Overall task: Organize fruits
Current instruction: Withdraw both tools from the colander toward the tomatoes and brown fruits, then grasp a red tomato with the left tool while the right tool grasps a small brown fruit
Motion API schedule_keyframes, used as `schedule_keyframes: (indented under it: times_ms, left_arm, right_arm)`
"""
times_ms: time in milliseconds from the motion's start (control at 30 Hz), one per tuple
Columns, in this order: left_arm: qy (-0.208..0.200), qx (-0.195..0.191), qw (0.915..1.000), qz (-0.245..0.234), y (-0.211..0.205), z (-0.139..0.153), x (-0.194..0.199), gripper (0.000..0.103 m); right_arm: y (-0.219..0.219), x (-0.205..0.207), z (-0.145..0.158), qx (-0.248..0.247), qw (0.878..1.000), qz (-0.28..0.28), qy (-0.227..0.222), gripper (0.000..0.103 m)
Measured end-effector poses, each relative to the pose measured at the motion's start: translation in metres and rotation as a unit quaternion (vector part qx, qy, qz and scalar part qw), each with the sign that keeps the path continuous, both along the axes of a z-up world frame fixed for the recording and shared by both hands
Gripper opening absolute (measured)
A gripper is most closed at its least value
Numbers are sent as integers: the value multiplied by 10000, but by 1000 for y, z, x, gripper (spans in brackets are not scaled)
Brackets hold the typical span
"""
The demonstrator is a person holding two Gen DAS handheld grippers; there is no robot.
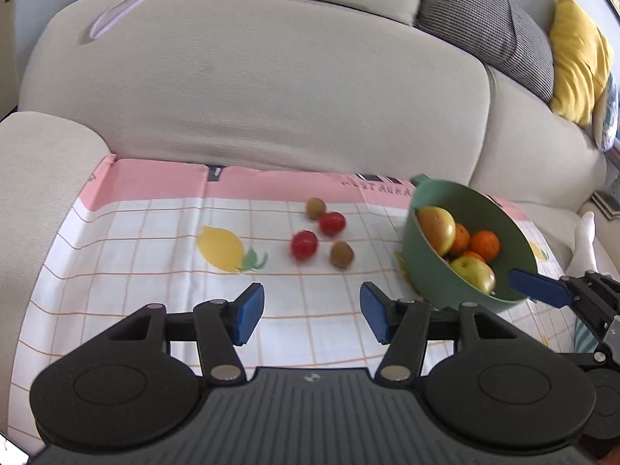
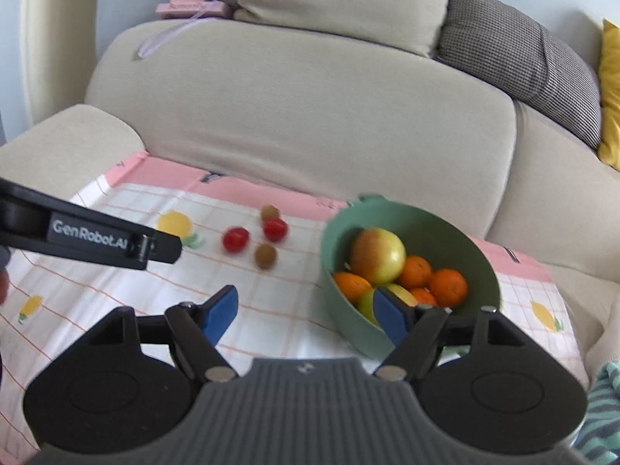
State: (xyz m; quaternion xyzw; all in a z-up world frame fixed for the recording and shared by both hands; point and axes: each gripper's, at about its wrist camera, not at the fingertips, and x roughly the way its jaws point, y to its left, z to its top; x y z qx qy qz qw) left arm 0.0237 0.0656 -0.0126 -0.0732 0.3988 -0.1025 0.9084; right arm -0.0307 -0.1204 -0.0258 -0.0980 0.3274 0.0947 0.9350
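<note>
Sofa cloth holding loose tomatoes, kiwis; I'm hovering both grippers agape, empty, for bowl sorting.

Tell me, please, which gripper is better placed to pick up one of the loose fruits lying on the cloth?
Probably the left gripper: its open jaws face the two tomatoes and two kiwis directly. The right gripper, also open and empty, sits by the green bowl, with those fruits off to its left.

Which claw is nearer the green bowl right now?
Right. The right claw straddles the near rim of the green bowl, one pad inside it over the fruit. The left claw hangs open over the cloth beside the bowl, apart from it.
</note>
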Motion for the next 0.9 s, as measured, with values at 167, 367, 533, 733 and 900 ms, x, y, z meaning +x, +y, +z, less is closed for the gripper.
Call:
schedule_keyframes:
  times_ms: [167,367,533,733,900]
  left_arm:
    - [-67,-94,9999,113,17,-7,6,67]
    - [28,-184,9998,89,32,-22,18,67]
    - [131,-424,9990,92,45,-34,31,66]
    - [161,-386,9990,-183,39,-43,51,64]
    - [145,-106,9987,-485,21,-49,70,62]
  right_arm:
    - [23,8,-4,9,9997,239,-4,56]
    - [42,23,-15,-64,9987,494,80,47]
    - [49,41,-28,-10,9982,548,227,38]
    - [56,64,-47,-68,9982,534,278,31]
    - [55,81,-62,-197,9984,445,291,29]
